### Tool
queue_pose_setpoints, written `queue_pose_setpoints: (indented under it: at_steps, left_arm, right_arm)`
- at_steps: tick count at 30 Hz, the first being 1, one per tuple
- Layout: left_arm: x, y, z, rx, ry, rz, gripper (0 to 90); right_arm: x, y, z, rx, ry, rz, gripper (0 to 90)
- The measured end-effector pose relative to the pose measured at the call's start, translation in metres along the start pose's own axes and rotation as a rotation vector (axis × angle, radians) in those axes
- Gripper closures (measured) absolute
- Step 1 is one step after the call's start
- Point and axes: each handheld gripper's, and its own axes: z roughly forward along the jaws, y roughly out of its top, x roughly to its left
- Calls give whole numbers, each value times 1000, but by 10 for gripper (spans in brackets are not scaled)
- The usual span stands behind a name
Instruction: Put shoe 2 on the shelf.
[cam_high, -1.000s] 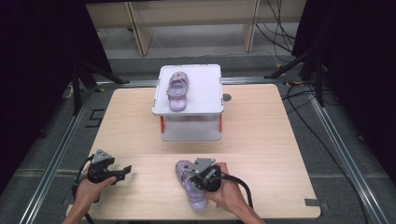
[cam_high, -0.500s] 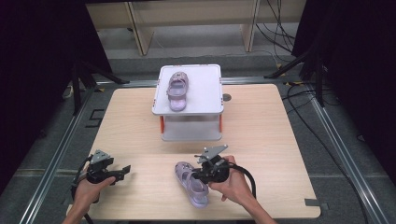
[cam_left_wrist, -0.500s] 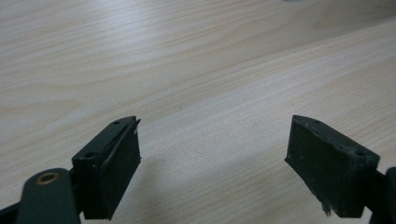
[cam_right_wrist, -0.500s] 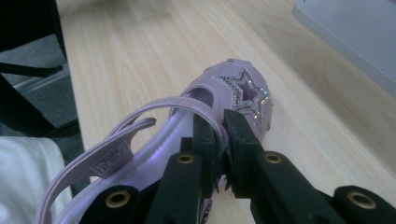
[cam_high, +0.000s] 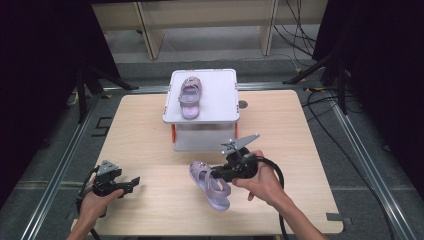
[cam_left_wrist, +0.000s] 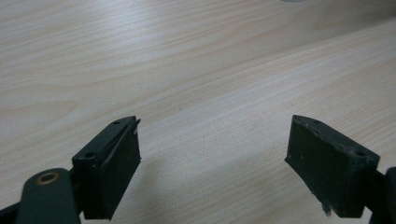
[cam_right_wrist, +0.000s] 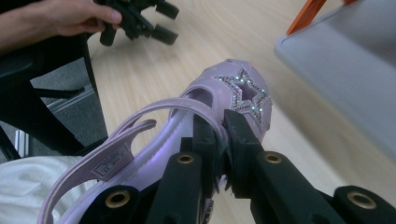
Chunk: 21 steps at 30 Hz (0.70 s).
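Right gripper (cam_high: 220, 174) fingers clamped on lilac star-studded sandal (cam_high: 210, 184), near desk (cam_high: 310, 150) front. Left gripper (cam_high: 131, 181) fingers apart, empty. Lift level, toward mate (cam_high: 188, 97) on white raised stand (cam_high: 220, 95).

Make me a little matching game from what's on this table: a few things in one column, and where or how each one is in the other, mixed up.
Things:
1. left claw
2. right claw
3. sandal with the star
4. second sandal

States:
A. lying on top of the white stand
B. pinched by its side, near the table's front edge
C. wide open over bare wood
D. shut on a strap edge

Pairs: 1-C, 2-D, 3-B, 4-A
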Motion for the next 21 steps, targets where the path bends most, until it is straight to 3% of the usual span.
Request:
queue_pose_setpoints:
  at_steps: [3,5,9,10,12,14,15,17,19,20,21]
  left_arm:
    - [-1,0,0,3,2,-10,168]
    - [2,1,0,-4,-2,30,168]
    - [2,1,0,-1,-1,23,168]
    - [1,0,0,3,3,5,168]
    - [2,1,0,-7,-7,27,168]
    - [0,0,0,-1,1,3,168]
    - [1,0,0,1,2,12,168]
    - [2,0,0,-1,-1,22,168]
    - [0,0,0,7,7,-8,168]
    - [0,0,0,7,6,-5,168]
    - [1,0,0,-1,0,20,168]
  right_arm:
    - [-1,12,-15,-12,-8,-3,841]
    - [-2,19,-24,-26,-14,-10,842]
    - [-5,31,-40,-45,-24,-7,842]
    - [-5,34,-44,-47,-30,1,842]
    - [-6,38,-50,-54,-37,3,842]
    - [-8,43,-56,-59,-46,0,841]
    - [-7,46,-59,-61,-47,18,842]
    - [-10,50,-65,-72,-56,-1,841]
    - [-11,56,-71,-76,-63,10,842]
    - [-14,59,-74,-89,-69,-8,842]
    - [-14,61,-75,-90,-69,7,842]
